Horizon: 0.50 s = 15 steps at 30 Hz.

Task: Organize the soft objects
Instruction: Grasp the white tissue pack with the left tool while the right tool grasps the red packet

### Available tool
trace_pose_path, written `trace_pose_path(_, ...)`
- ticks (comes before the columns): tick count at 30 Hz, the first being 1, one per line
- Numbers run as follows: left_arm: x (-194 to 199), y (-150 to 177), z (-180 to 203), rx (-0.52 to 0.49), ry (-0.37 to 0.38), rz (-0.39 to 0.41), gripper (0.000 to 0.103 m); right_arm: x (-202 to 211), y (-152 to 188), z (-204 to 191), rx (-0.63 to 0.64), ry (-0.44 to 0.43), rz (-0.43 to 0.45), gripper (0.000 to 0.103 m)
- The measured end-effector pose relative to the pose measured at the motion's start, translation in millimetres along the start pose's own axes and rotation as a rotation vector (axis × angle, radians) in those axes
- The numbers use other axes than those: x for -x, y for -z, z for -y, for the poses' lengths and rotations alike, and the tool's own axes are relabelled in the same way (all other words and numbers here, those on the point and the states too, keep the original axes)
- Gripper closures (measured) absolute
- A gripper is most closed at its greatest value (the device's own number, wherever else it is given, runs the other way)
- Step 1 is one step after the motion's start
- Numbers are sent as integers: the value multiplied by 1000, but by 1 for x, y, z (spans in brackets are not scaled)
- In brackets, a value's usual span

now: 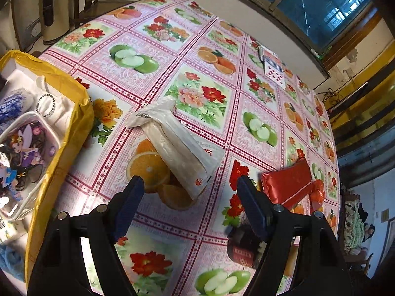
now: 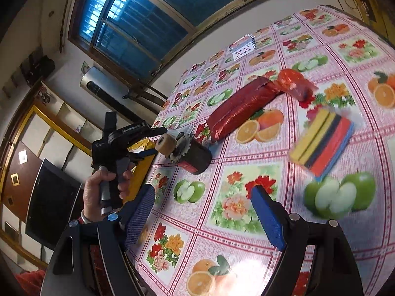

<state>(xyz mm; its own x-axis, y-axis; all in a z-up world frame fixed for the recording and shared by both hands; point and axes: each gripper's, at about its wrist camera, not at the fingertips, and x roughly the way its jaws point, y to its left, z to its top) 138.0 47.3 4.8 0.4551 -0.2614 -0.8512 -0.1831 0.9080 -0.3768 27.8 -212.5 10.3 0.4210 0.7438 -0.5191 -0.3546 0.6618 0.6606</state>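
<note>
While white plastic packet (image 1: pixel 176 145) lies flat on fruit-print tablecloth (image 1: pixel 209 49) just ahead of left gripper (image 1: pixel 190 188), jaws spread, empty. Yellow-taped box (image 1: pixel 61 133) beside packet, left; holds cartoon pouch (image 1: pixel 23 157), bead bracelet (image 1: pixel 45 105). Red foil pack (image 2: pixel 243 104), crinkly, oblong, right of packet. Dark cylinder (image 2: pixel 195 156) near it. Right gripper (image 2: pixel 203 201) agape, nothing between fingers. Striped sponge stack (image 2: pixel 321 143) in clear wrap ahead. Playing cards (image 2: pixel 243 46) far off.
</note>
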Motion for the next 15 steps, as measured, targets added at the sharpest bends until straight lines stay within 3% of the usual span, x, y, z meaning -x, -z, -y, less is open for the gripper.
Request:
trace_pose_path(6, -30, -14, -4, 73, -26, -8, 26, -18, -45, -15, 92, 37, -51, 20)
trace_pose_path(12, -44, -29, 11, -4, -56, -11, 18, -54, -93, -13, 174, 141, -111, 20)
trace_pose_path(15, -46, -30, 16, -65, -71, -26, 18, -86, -116, -3, 187, 199, -214, 20)
